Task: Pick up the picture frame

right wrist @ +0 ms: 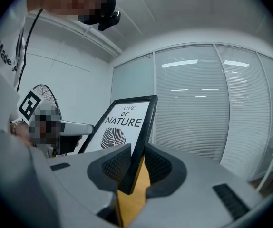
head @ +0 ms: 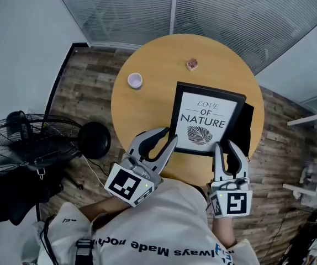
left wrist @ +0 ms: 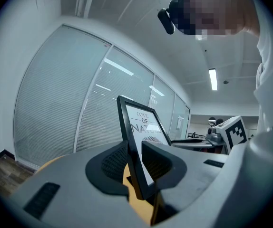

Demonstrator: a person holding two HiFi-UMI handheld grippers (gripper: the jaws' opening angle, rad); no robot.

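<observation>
Two clamped holds, left gripper (head: 170, 135) and right gripper (head: 225, 146) on the picture frame (head: 205, 117) bottom corners, risk slipping if raised unevenly.

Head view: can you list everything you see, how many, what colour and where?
picture frame: 1, black with a white print, on the table's near side
table: 1, round, yellow wood, middle of the view
cup: 1, small, whitish, on the table's left part
small object: 1, brownish, on the table's far side; too small to name
fan: 1, black, on the floor at left
left gripper: 1, grey, jaws closed on the frame's near left corner
right gripper: 1, grey, jaws closed on the frame's near right corner
</observation>
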